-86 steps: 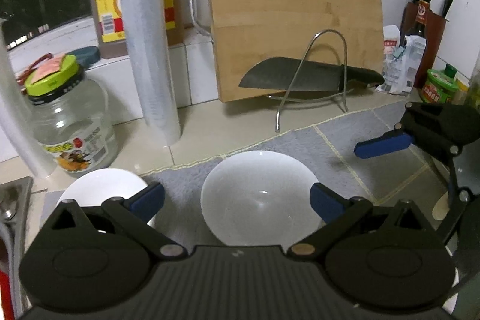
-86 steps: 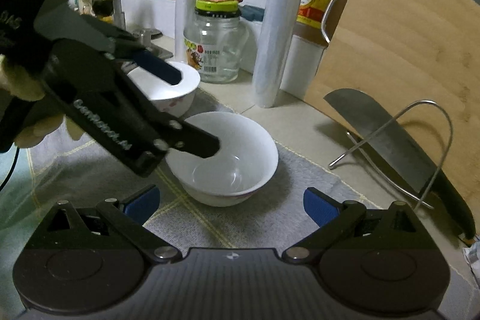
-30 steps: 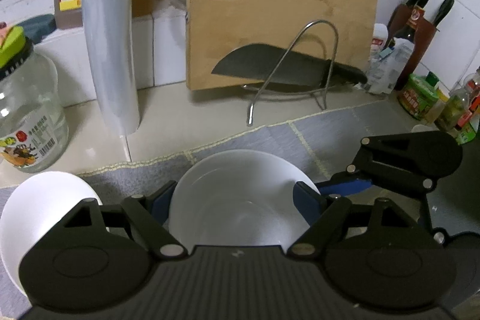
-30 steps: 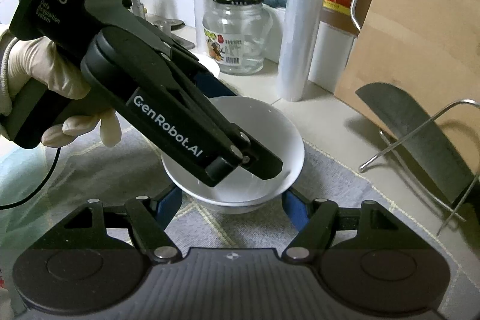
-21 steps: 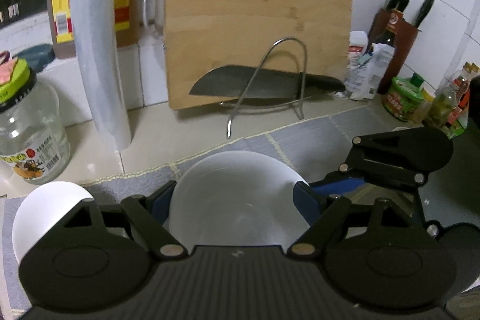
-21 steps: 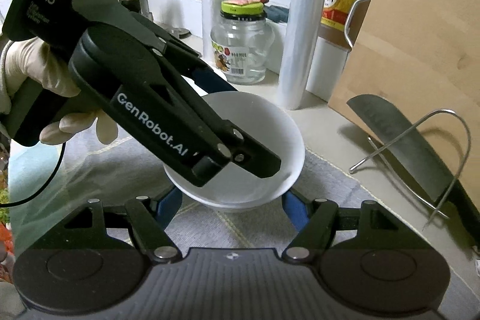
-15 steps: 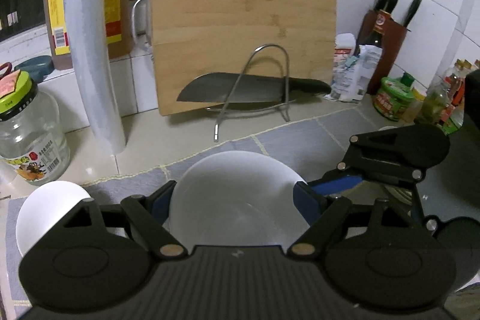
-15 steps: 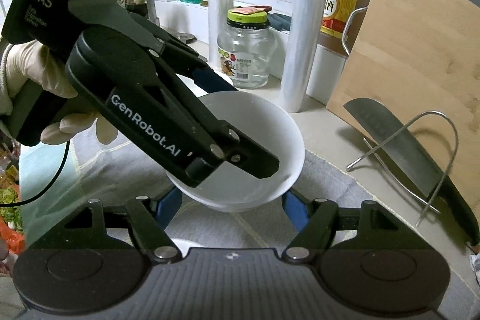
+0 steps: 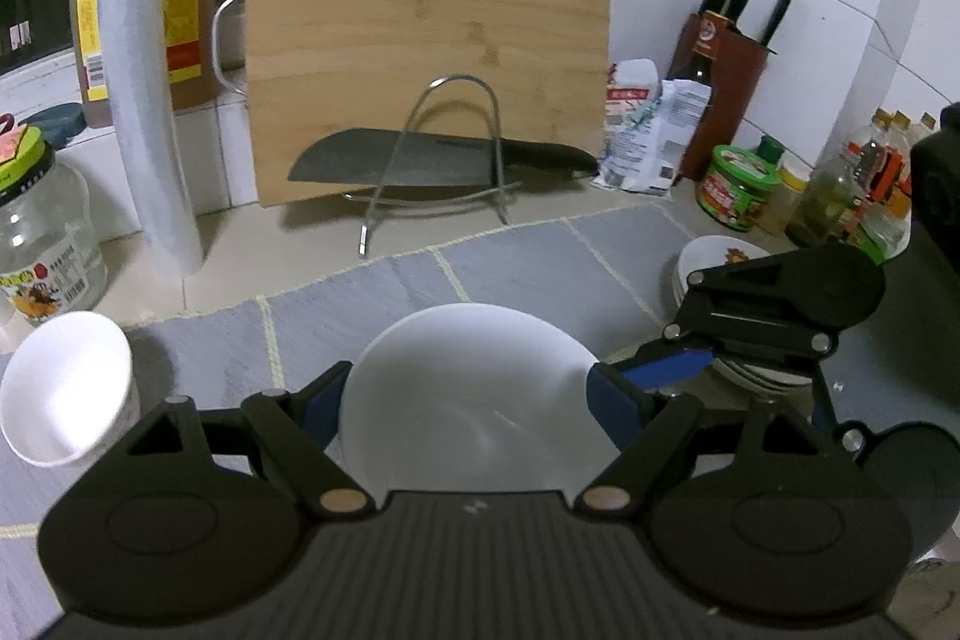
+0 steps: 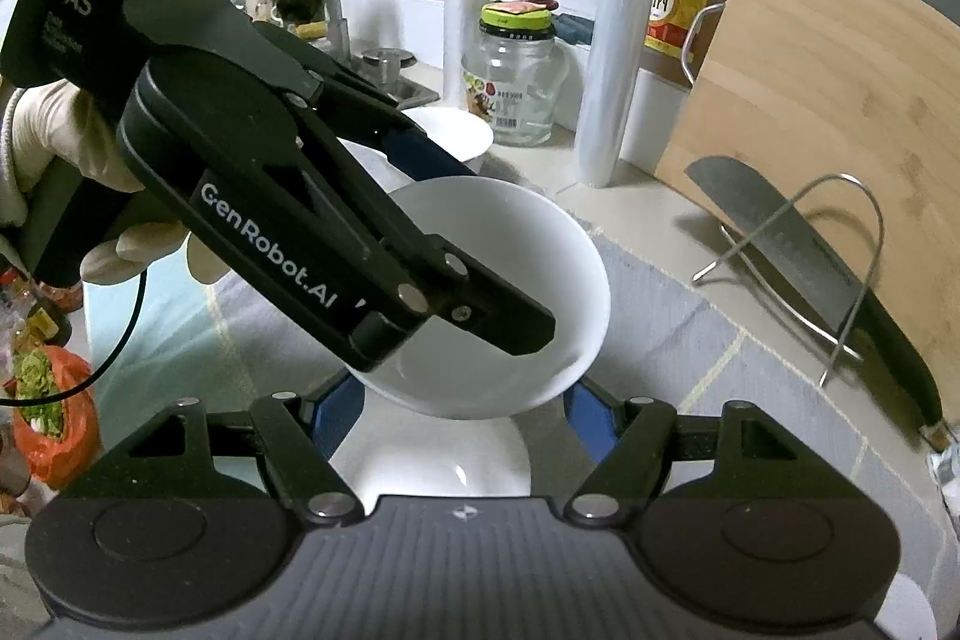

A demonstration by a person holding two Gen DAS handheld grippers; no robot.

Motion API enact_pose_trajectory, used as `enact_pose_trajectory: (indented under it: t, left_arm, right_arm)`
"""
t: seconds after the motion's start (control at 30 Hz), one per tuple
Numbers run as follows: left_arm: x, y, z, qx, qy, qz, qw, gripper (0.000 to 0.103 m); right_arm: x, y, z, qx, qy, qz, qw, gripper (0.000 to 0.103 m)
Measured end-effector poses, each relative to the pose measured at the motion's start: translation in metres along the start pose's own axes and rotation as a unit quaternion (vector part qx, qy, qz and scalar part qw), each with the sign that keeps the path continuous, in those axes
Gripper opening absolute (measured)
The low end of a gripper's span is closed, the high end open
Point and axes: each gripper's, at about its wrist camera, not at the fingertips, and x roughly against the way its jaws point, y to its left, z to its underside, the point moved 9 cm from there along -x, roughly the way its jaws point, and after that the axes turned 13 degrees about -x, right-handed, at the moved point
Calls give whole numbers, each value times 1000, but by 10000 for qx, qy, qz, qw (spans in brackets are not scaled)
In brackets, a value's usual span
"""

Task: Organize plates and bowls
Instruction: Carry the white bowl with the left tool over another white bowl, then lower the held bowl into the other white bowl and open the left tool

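A white bowl (image 9: 474, 340) hangs above the grey mat (image 9: 510, 256), held from two sides. My left gripper (image 9: 468, 400) is shut on it, blue pads on its left and right rim. My right gripper (image 10: 465, 406) is also shut on the same bowl (image 10: 528, 244), which tilts toward it. In the right wrist view, the left gripper's black fingers (image 10: 480, 316) reach across the bowl from a gloved hand (image 10: 36, 160). A second white bowl (image 9: 66, 388) stands on the mat at the left. A stack of white dishes (image 9: 714, 256) sits at the right, and a white dish (image 10: 432, 460) lies right below the held bowl.
A bamboo cutting board (image 9: 420, 58) leans on the back wall behind a wire stand (image 9: 456, 148) holding a cleaver (image 9: 420, 160). A glass jar (image 9: 36, 232), a film roll (image 9: 144, 88) and an oil jug (image 9: 174, 10) stand at back left. Jars and bottles (image 9: 744, 184) crowd the right corner.
Both grippers have carried the bowl up off the mat and to the right. The stack of dishes has come into view, and a white dish now shows under the bowl.
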Motion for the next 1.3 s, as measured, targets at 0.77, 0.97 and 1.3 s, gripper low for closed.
enact_pose_trajectory:
  t: [0.77,0.97,1.3]
  left_arm:
    - [-3,-42,32,285,203,140,9993,83]
    - [-4,-42,36,352,225,169,9990,83]
    - [-10,-43,41,369,296,191,9987,83]
  right_arm:
    - [16,7,48,27,346,-161,9993,77]
    - [13,8,52,35,410,-147,9990,77]
    - [11,7,55,55,474,-139,9988,77]
